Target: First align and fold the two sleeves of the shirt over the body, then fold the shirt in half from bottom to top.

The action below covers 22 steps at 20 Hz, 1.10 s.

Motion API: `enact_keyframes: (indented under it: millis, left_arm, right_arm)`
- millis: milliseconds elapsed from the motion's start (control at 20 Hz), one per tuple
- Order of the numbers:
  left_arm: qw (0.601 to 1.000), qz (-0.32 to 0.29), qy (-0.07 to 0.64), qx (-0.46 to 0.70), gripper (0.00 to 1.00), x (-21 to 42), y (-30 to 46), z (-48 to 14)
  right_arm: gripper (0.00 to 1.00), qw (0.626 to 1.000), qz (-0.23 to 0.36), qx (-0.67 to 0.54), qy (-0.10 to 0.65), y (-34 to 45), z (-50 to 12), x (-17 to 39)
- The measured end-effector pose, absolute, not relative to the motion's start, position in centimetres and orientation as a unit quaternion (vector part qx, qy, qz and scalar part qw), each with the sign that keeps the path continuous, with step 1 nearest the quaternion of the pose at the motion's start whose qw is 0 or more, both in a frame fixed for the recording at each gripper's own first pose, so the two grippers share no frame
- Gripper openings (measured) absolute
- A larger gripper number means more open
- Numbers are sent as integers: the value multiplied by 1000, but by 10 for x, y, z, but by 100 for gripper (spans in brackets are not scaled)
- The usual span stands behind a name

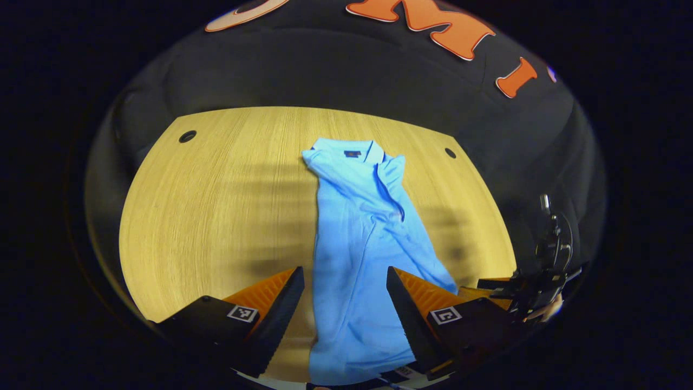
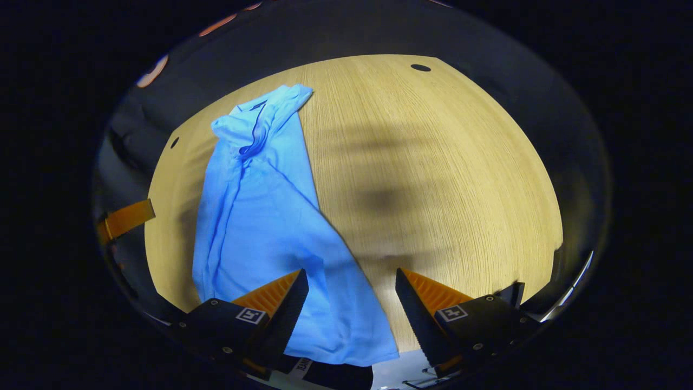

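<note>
A light blue polo shirt (image 1: pixel 357 244) lies lengthwise on the wooden table (image 1: pixel 216 200), collar at the far end, both sleeves folded in over the body. My left gripper (image 1: pixel 345 279) hovers open above the shirt's lower part, a finger on each side of the cloth. In the right gripper view the shirt (image 2: pixel 265 227) lies left of centre, its hem at the near table edge. My right gripper (image 2: pixel 352 281) is open over the shirt's lower right corner, holding nothing. The right gripper (image 1: pixel 541 281) also appears at the right edge of the left gripper view, with a hand behind it.
The table has small dark round holes near its far corners (image 1: pixel 187 136) (image 2: pixel 420 67). Bare wood (image 2: pixel 444 179) spreads to the right of the shirt. Black booth cloth (image 1: pixel 335 70) rises behind the table. Part of the left gripper (image 2: pixel 124 219) shows at the left edge.
</note>
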State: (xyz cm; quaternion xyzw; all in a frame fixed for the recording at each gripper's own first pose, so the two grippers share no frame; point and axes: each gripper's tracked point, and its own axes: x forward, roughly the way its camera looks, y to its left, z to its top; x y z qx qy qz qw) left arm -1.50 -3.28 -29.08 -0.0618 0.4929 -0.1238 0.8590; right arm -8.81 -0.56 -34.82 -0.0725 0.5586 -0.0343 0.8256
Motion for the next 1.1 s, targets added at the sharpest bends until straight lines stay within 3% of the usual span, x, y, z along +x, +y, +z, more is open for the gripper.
enact_keyframes:
  millis: [500,1100]
  left_arm:
    - [846,-64,527,-50,100,-135,-39,-346]
    - [828,-40,559,-28,100,-174,-13,-374]
  right_arm:
    - [99,805,24,-132,578,-10,-360,-163]
    - [99,806,-15,-125,578,-16,-371,-196]
